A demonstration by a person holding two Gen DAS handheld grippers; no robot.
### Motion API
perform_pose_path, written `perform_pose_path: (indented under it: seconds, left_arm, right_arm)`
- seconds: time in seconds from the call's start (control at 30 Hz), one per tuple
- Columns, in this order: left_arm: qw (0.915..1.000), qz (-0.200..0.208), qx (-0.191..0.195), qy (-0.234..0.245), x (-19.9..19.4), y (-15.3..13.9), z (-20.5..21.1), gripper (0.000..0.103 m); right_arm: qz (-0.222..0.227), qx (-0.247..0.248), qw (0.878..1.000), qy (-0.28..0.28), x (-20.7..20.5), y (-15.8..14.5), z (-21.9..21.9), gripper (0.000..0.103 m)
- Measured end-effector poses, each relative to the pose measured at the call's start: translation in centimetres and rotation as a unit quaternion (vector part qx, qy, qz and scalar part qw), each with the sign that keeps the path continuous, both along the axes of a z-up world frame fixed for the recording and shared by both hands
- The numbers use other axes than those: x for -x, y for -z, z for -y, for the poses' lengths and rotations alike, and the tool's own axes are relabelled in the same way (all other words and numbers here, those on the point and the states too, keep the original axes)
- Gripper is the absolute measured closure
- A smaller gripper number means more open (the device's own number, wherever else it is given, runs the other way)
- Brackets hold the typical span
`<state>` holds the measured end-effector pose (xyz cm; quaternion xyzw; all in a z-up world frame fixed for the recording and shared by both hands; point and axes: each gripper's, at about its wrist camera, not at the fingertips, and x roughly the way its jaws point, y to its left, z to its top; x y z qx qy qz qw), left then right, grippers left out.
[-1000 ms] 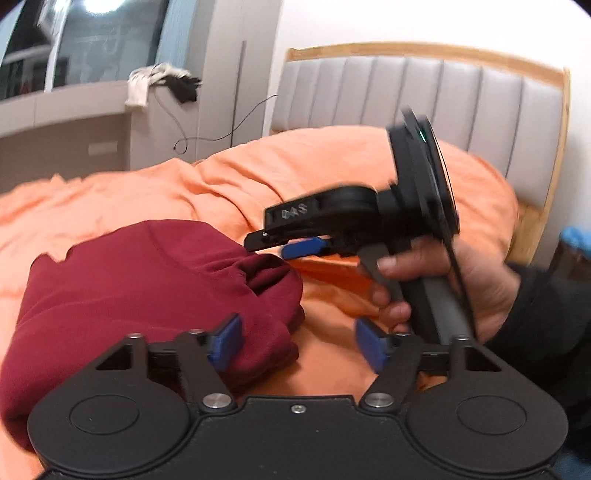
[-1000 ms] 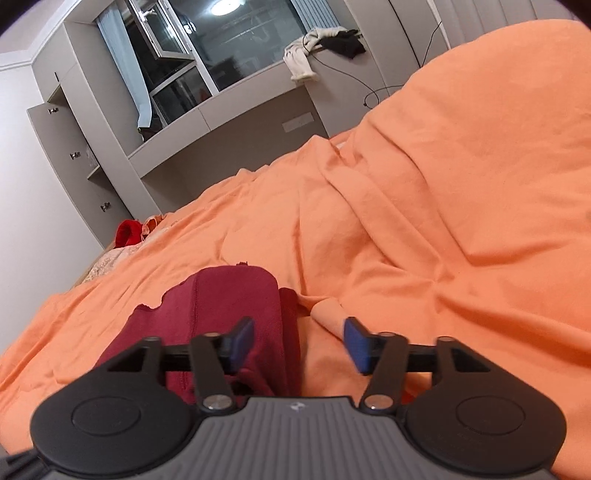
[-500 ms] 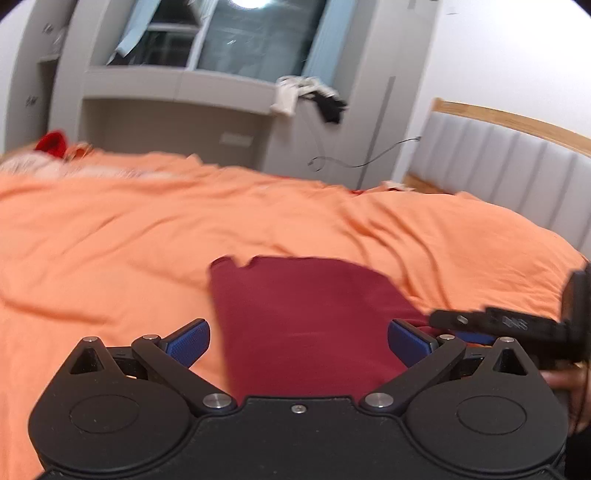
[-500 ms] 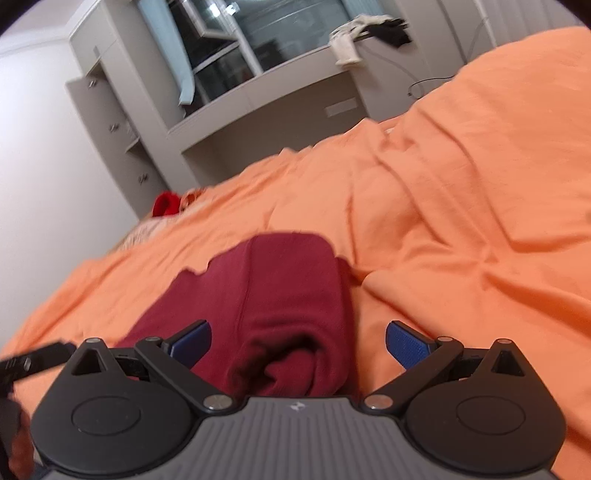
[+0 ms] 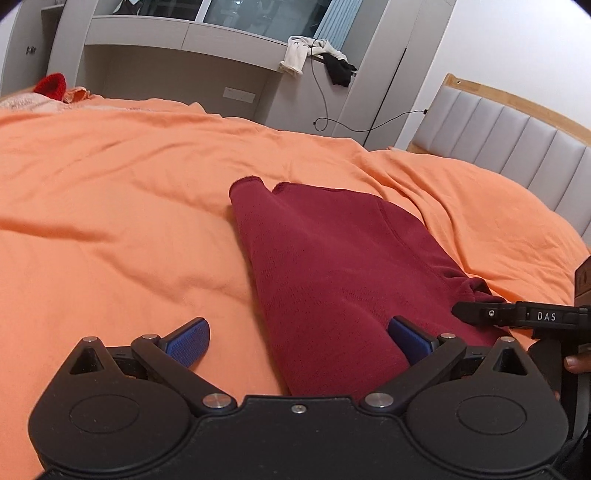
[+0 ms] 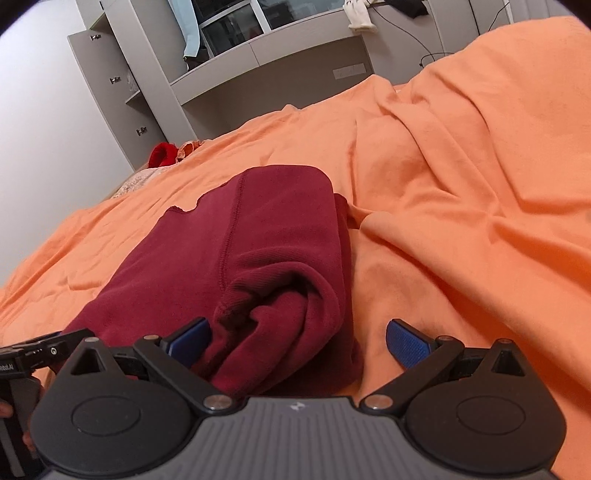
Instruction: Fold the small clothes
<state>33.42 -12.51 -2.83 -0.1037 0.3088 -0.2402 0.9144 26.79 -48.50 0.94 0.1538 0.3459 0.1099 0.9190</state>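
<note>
**Maroon garment lies folded, both claws spread**

Blue-padded left claw and right claw stand wide apart, gripping nothing (probably just let go). Between them the maroon garment rests folded on the orange bed. Both point downward, flanking its near end.

bed: rumpled orange cotton bedspread lay under and ahead of the fingers | headboard: grey padded panels in a wooden frame stood far right | wall unit: grey built-in shelving stood beyond the fingertips | window: dark glass pane above it
</note>
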Motion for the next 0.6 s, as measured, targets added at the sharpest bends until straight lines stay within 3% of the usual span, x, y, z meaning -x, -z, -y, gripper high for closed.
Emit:
perform_pose_path:
  seconds: [0.1, 0.23, 0.4, 0.53, 0.6]
  left_arm:
    - [0.9999, 0.007, 0.007, 0.004, 0.1, 0.3, -0.1, 0.000]
    - [0.9998, 0.018, 0.007, 0.001, 0.5, 0.5, -0.2, 0.000]
    - [0.9997, 0.025, 0.008, -0.001, 1.0, 0.6, -0.1, 0.000]
    - [0.9995, 0.030, 0.006, -0.002, 1.2, 0.6, -0.1, 0.000]
    - [0.9995, 0.031, 0.006, -0.003, 1.3, 0.6, 0.0, 0.000]
  right_arm:
    - [0.008, -0.020, 1.000, -0.010, 0.0, -0.6, 0.8, 0.000]
    - [0.022, -0.098, 0.995, 0.014, -0.2, -0.8, 2.8, 0.000]
    - [-0.022, -0.190, 0.979, 0.066, -1.9, 0.9, 4.3, 0.000]
    - [-0.024, -0.205, 0.975, 0.085, -2.3, 1.7, 4.3, 0.001]
    - [-0.019, -0.190, 0.978, 0.090, -2.1, 1.8, 3.9, 0.007]
